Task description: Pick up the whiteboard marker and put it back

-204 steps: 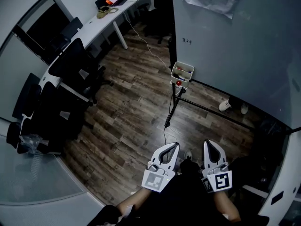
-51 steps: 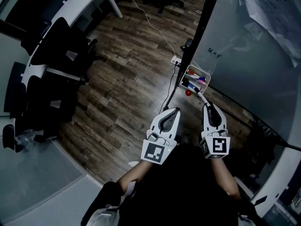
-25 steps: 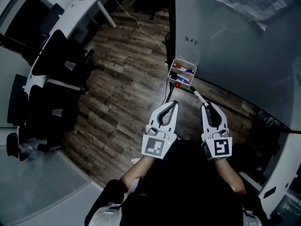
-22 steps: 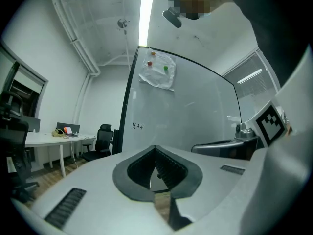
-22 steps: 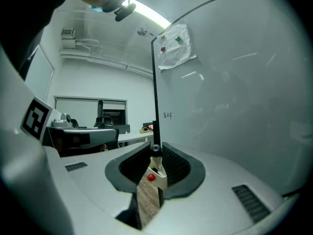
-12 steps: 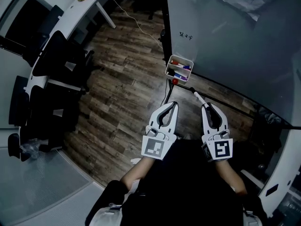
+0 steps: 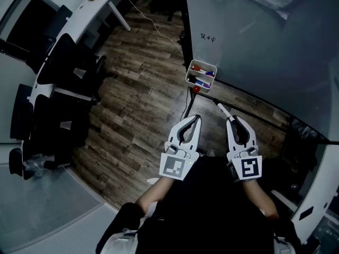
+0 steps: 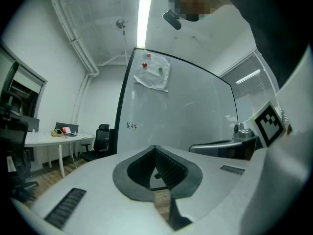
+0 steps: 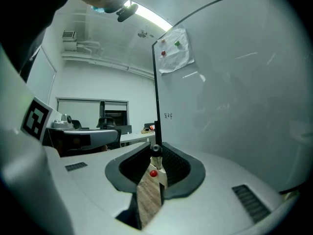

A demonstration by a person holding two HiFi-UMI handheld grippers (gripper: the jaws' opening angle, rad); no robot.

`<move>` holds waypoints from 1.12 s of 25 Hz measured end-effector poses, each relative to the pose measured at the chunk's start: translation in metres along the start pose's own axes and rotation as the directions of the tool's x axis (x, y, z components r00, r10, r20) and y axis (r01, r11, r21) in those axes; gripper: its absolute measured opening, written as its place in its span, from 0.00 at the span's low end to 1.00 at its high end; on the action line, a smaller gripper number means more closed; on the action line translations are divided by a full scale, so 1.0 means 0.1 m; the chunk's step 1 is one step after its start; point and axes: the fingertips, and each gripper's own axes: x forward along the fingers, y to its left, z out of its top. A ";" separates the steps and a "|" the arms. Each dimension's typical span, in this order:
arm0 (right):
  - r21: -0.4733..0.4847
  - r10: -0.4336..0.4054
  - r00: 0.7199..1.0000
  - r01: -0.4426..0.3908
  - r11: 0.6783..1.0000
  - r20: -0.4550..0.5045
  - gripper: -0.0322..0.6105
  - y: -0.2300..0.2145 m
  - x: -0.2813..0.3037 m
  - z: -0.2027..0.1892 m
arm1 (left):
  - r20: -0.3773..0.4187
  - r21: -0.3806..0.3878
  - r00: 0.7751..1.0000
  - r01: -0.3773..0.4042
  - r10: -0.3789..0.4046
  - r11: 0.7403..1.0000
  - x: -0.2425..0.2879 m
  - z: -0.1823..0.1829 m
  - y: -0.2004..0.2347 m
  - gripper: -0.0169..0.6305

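Observation:
My right gripper (image 7: 229,119) is shut on a white whiteboard marker (image 7: 221,109), whose dark-tipped end sticks out past the fingertips toward the board. In the right gripper view the marker's black round end (image 9: 155,148) sits pinched between the jaws of the right gripper (image 9: 156,151). A white marker tray (image 7: 192,66) hangs on the whiteboard (image 7: 254,41) ahead and holds several red and blue markers. My left gripper (image 7: 196,118) is shut with nothing in it, level with the right one. In its own view the left gripper (image 8: 155,150) shows only empty pads.
A red knob (image 7: 196,89) hangs under the tray, above the board's black stand and a cable (image 7: 186,110) on the wood floor. Black office chairs (image 7: 69,62) and a white desk (image 7: 79,9) stand to the left. Papers are pinned high on the board.
Eight seconds ago the right gripper held nothing; it now grips the marker. In the last second both grippers stayed nearly still while the tray drifted slightly up in view.

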 end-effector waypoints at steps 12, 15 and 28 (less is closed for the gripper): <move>0.000 0.020 1.000 -0.020 1.000 -0.001 0.18 0.03 0.02 0.00 | -0.002 0.012 1.000 -0.025 0.025 1.000 -0.02 -0.01 0.05 0.04; 0.005 0.013 0.999 -0.013 1.000 -0.039 0.18 0.03 0.05 -0.06 | 0.001 0.011 1.000 -0.030 0.030 0.999 -0.02 0.00 0.10 0.04; 0.011 -0.015 0.999 0.016 1.000 -0.046 0.18 0.24 0.40 -0.03 | -0.001 -0.011 1.000 -0.005 0.005 1.000 0.00 0.03 0.49 0.04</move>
